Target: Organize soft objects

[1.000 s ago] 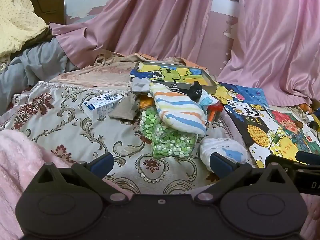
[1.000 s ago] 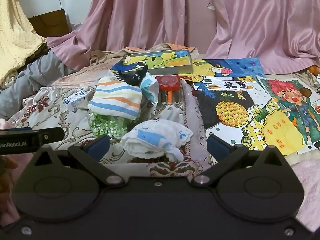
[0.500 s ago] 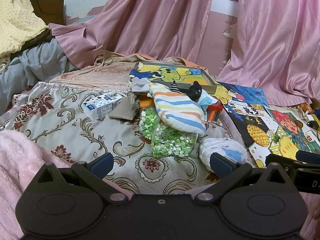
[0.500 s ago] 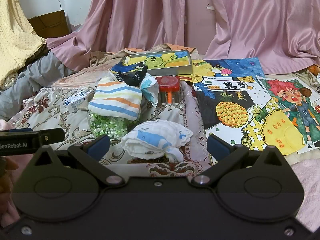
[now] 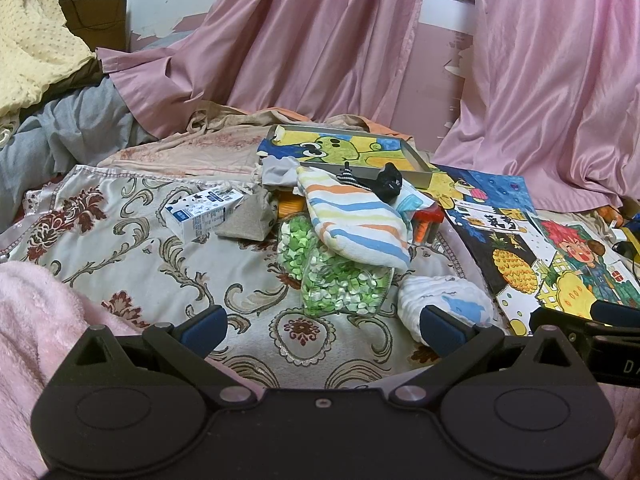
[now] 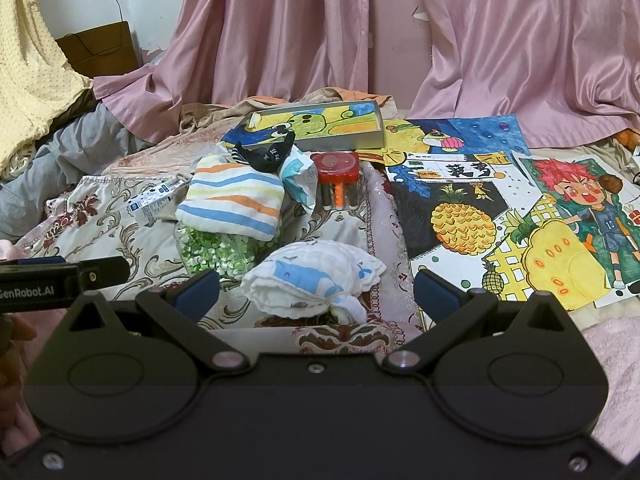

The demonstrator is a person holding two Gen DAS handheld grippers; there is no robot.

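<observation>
Right tool (image 6: 316,294): jaws spread wide, empty, just short of the crumpled white muslin cloth with blue whale print (image 6: 312,278).
Left tool (image 5: 322,330): spread apart too, gripping nothing, over the floral-patterned bedspread (image 5: 120,248).
Middle: folded orange-and-blue striped towel (image 6: 232,200) lies atop a clear bag of green bits (image 6: 212,250).
Far: small black sock (image 6: 266,154) rests on the towel's back edge.
Progress: apparently nothing sorted yet; every soft item still waits in the heap.

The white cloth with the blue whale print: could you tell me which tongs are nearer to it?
Right. The right tongs frame the white cloth head-on; the left tongs sit off to its left.
</observation>
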